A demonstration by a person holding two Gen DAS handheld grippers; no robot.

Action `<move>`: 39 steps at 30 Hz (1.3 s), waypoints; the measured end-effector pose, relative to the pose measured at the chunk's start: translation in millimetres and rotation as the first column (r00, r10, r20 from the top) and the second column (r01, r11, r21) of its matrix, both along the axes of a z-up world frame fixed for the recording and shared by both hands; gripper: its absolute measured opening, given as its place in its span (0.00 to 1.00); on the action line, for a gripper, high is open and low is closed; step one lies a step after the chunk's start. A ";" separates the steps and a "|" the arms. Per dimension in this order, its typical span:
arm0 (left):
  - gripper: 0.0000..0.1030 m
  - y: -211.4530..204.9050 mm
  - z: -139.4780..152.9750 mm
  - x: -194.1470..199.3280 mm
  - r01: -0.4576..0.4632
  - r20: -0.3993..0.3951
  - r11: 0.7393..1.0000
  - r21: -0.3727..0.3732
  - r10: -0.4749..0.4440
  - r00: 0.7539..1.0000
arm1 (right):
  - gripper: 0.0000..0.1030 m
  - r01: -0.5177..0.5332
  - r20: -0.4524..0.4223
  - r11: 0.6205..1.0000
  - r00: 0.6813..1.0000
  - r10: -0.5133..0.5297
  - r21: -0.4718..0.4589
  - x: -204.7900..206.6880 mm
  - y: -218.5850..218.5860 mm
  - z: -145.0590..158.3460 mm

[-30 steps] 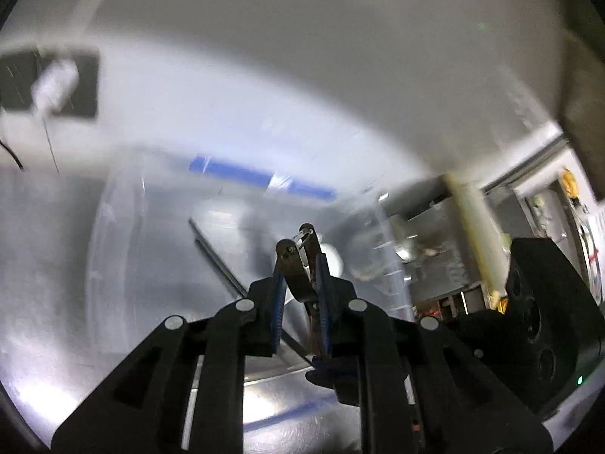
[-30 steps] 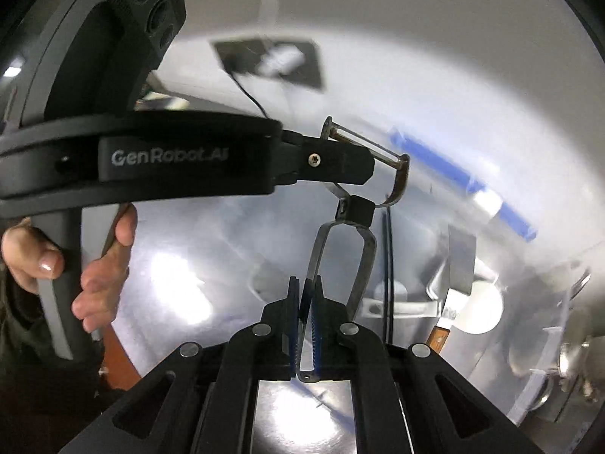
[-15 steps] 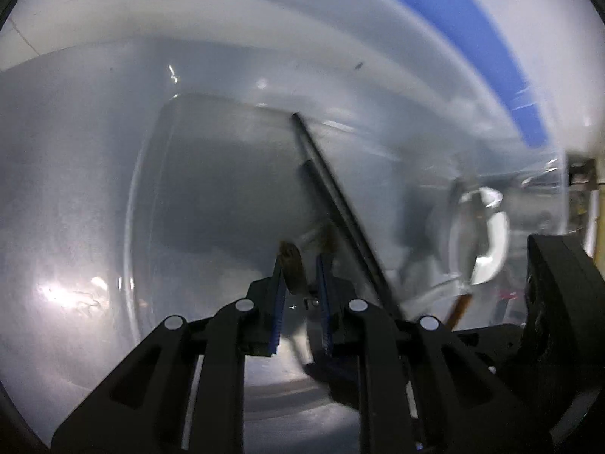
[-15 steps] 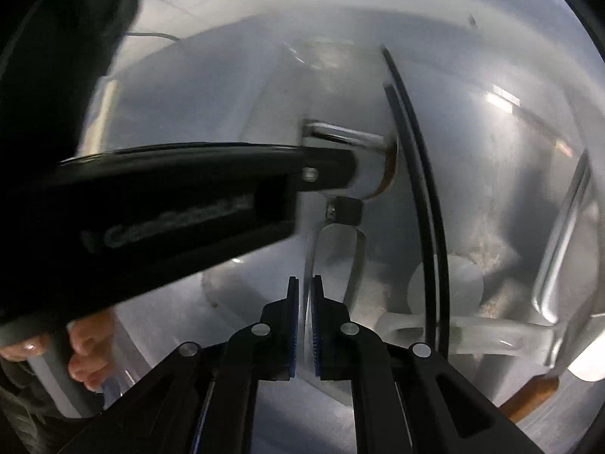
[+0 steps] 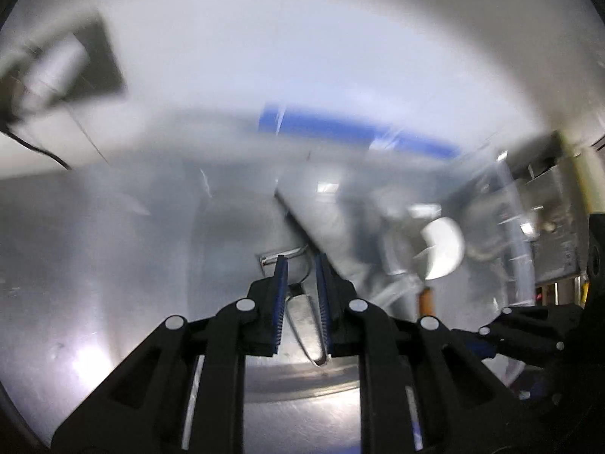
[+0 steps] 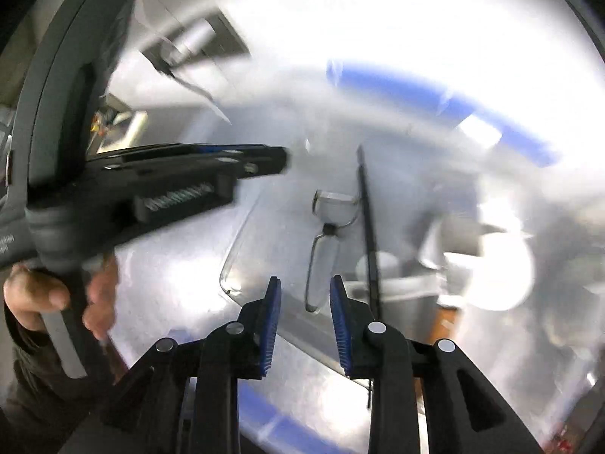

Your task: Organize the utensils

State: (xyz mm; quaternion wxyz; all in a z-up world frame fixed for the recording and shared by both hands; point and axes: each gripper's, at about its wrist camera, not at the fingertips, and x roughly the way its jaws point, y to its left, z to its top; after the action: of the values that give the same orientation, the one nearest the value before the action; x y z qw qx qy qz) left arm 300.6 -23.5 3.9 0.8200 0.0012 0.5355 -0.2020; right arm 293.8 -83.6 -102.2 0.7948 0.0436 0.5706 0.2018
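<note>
A metal peeler (image 6: pixel 325 249) with a wire loop handle lies flat in the left compartment of a clear plastic organizer tray (image 6: pixel 242 234). My right gripper (image 6: pixel 305 283) is open above the handle end and holds nothing. My left gripper (image 5: pixel 300 261) is open too, with the peeler (image 5: pixel 302 314) lying on the tray floor beneath its fingers. The left gripper (image 6: pixel 280 159) also shows at the left of the right wrist view, apart from the peeler. Both views are blurred.
Black chopsticks (image 6: pixel 368 234) lie along the divider to the right of the peeler. A white spoon (image 6: pixel 503 265) and other utensils sit in the right compartments. Blue tape (image 6: pixel 446 106) marks the table behind the tray. A dark pad with a cable (image 5: pixel 75 68) lies far left.
Both grippers held the peeler, lowered it into the tray, then let go. Both now stand open and have drawn back and up, with the peeler resting in the left compartment.
</note>
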 end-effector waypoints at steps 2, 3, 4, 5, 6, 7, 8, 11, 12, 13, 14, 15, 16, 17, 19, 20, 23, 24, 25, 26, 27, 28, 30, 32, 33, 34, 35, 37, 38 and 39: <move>0.28 8.6 31.3 -30.8 -0.015 0.093 1.000 -0.008 0.015 0.996 | 0.35 0.037 0.105 0.999 0.994 -0.036 -0.008 -37.1 -7.2 23.0; 0.32 13.9 45.9 -50.1 -0.022 0.145 1.000 -0.011 0.023 0.989 | 0.38 0.060 0.156 0.998 0.986 -0.058 -0.004 -57.6 -14.1 32.6; 0.36 15.1 53.7 -63.4 -0.026 0.178 1.000 -0.010 0.027 0.984 | 0.39 0.076 0.184 0.997 0.980 -0.075 -0.003 -65.4 -19.3 38.2; 0.50 18.7 62.7 -79.0 -0.029 0.210 1.000 -0.011 0.031 0.977 | 0.46 0.108 0.227 0.994 0.968 -0.103 -0.007 -82.8 -21.0 43.7; 0.63 22.7 71.3 -99.7 -0.028 0.252 0.999 -0.016 0.031 0.967 | 0.53 0.144 0.267 0.989 0.955 -0.132 -0.024 -99.2 -22.3 46.9; 0.66 23.6 76.3 -115.1 -0.026 0.276 0.999 -0.018 0.030 0.961 | 0.55 0.172 0.295 0.984 0.943 -0.152 -0.044 -105.4 -27.0 46.3; 0.68 26.6 79.3 -131.4 -0.032 0.303 0.999 -0.007 0.032 0.953 | 0.60 0.207 0.330 0.975 0.928 -0.170 -0.078 -125.2 -27.9 45.3; 0.80 23.5 71.4 -163.7 -0.060 0.328 0.998 0.023 0.049 0.943 | 0.69 0.260 0.356 0.958 0.912 -0.203 -0.118 -158.5 -30.0 33.3; 0.86 26.0 64.0 -175.5 -0.062 0.321 0.998 0.031 0.049 0.946 | 0.75 0.270 0.349 0.955 0.913 -0.211 -0.128 -164.5 -29.3 24.9; 0.88 27.7 59.3 -184.2 -0.059 0.312 0.998 0.035 0.045 0.949 | 0.77 0.279 0.348 0.951 0.911 -0.220 -0.131 -170.0 -31.1 21.3; 0.88 30.8 51.8 -189.9 -0.061 0.299 0.997 0.041 0.046 0.953 | 0.80 0.294 0.348 0.946 0.908 -0.232 -0.137 -178.6 -29.9 16.5; 0.89 32.9 42.7 -193.1 -0.068 0.289 0.997 0.047 0.052 0.956 | 0.84 0.305 0.355 0.941 0.904 -0.239 -0.143 -185.7 -28.9 12.5; 0.90 40.4 37.2 -201.1 -0.086 0.277 0.995 0.054 0.068 0.959 | 0.88 0.318 0.365 0.936 0.898 -0.247 -0.148 -187.9 -24.5 8.2; 0.92 44.1 31.6 -208.6 -0.105 0.272 0.993 0.057 0.086 0.959 | 0.91 0.333 0.376 0.929 0.891 -0.256 -0.158 -193.5 -20.1 3.8; 0.92 49.6 19.7 -217.8 -0.151 0.275 0.986 0.072 0.126 0.953 | 0.92 0.362 0.400 0.914 0.877 -0.268 -0.181 -199.9 -14.9 -2.4; 0.93 51.5 14.6 -222.4 -0.161 0.277 0.983 0.085 0.132 0.952 | 0.95 0.373 0.410 0.909 0.870 -0.273 -0.187 -201.6 -12.0 -6.8; 0.93 52.8 4.2 -229.1 -0.166 0.268 0.980 0.111 0.132 0.954 | 0.95 0.422 0.449 0.890 0.838 -0.309 -0.175 -208.6 -10.0 -12.4; 0.93 53.2 4.2 -232.4 -0.172 0.278 0.978 0.117 0.134 0.951 | 0.95 0.431 0.450 0.884 0.835 -0.315 -0.182 -211.2 -10.1 -13.6; 0.93 53.7 4.8 -235.4 -0.179 0.290 0.977 0.114 0.140 0.947 | 0.95 0.446 0.451 0.873 0.832 -0.323 -0.198 -211.9 -9.2 -15.4; 0.93 54.0 6.5 -238.0 -0.188 0.303 0.976 0.111 0.147 0.942 | 0.95 0.460 0.455 0.862 0.827 -0.329 -0.214 -213.8 -8.4 -16.7; 0.93 53.6 8.1 -239.4 -0.194 0.309 0.975 0.111 0.152 0.939 | 0.95 0.483 0.470 0.851 0.812 -0.346 -0.206 -216.3 -8.6 -16.1; 0.93 52.8 9.6 -241.1 -0.204 0.322 0.972 0.116 0.157 0.933 | 0.95 0.496 0.477 0.845 0.803 -0.358 -0.201 -218.0 -9.0 -16.0; 0.93 51.1 11.1 -242.8 -0.210 0.337 0.971 0.117 0.161 0.928 | 0.95 0.525 0.483 0.829 0.786 -0.386 -0.192 -219.4 -11.6 -15.0; 0.93 49.5 10.9 -244.0 -0.207 0.334 0.972 0.109 0.161 0.929 | 0.95 0.531 0.473 0.825 0.787 -0.396 -0.194 -218.2 -15.9 -14.6; 0.93 48.7 10.5 -244.8 -0.209 0.335 0.972 0.112 0.161 0.928 | 0.95 0.523 0.460 0.828 0.797 -0.391 -0.202 -216.5 -16.9 -15.6; 0.93 47.2 10.0 -245.2 -0.206 0.336 0.971 0.117 0.157 0.929 | 0.95 0.518 0.454 0.830 0.802 -0.388 -0.205 -215.6 -17.2 -16.5; 0.93 46.2 9.5 -245.3 -0.203 0.332 0.972 0.116 0.154 0.931 | 0.95 0.513 0.451 0.833 0.805 -0.384 -0.207 -215.0 -17.1 -17.3; 0.93 44.8 7.7 -244.4 -0.194 0.312 0.975 0.104 0.153 0.938 | 0.95 0.500 0.448 0.841 0.813 -0.373 -0.207 -214.3 -15.4 -16.8; 0.93 44.9 6.9 -243.9 -0.194 0.303 0.976 0.096 0.157 0.940 | 0.95 0.495 0.450 0.844 0.814 -0.368 -0.205 -214.1 -14.5 -16.2; 0.93 45.7 6.5 -243.7 -0.200 0.300 0.976 0.091 0.164 0.940 | 0.95 0.491 0.451 0.845 0.816 -0.362 -0.210 -213.7 -13.3 -15.6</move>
State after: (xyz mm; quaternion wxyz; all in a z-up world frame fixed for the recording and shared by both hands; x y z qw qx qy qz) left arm 56.9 22.3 10.4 0.9033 0.0307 0.4183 -0.0901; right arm 80.1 -96.8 -117.8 0.9142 0.0024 0.3985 -0.0739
